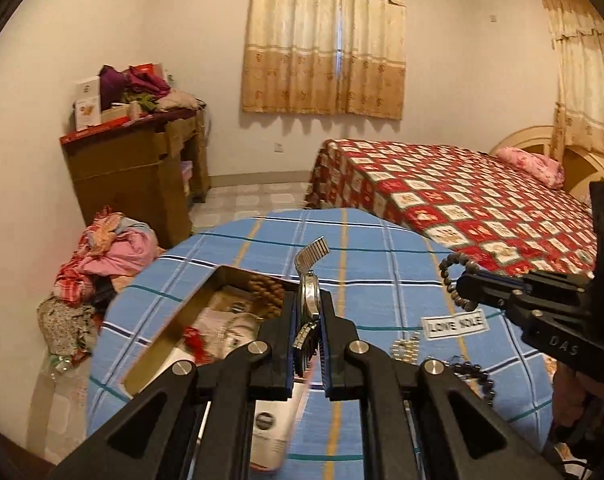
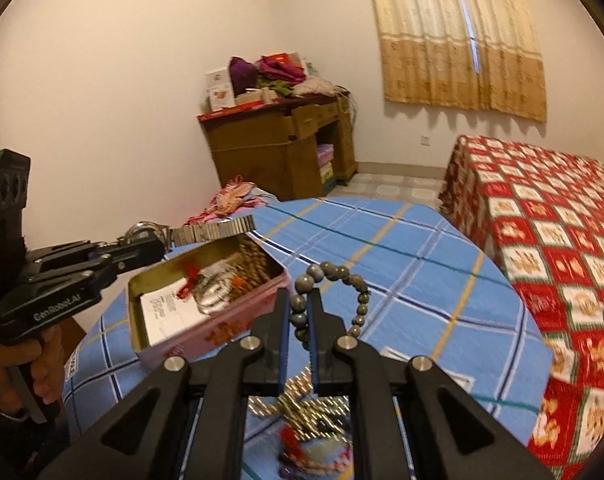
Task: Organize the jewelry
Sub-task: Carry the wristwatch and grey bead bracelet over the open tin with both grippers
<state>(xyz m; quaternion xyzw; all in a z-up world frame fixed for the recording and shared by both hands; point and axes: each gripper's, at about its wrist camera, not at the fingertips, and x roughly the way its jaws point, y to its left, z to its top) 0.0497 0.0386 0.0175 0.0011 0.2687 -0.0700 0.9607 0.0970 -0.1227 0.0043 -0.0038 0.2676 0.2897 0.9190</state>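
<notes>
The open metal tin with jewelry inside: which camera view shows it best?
The right wrist view: the open metal tin shows whole, with its pink side, its rim and the beads, red tassel and paper inside. In the left wrist view the tin is partly hidden behind the left hand-held gripper, which grips a silver wristwatch.

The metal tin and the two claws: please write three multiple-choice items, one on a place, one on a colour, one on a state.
1. Where does the metal tin stand?
A. on the blue checked cloth
B. on the red bedspread
C. on the wooden desk

2. What colour are the beads of the bracelet?
A. bright red
B. grey
C. white

3. What does the left claw hold?
A. nothing
B. a bead bracelet
C. a wristwatch

Answers: 1 A, the blue checked cloth lies under the tin. 2 B, the beads in the right claw look grey. 3 C, the wristwatch with its metal band is clamped in it.
</notes>
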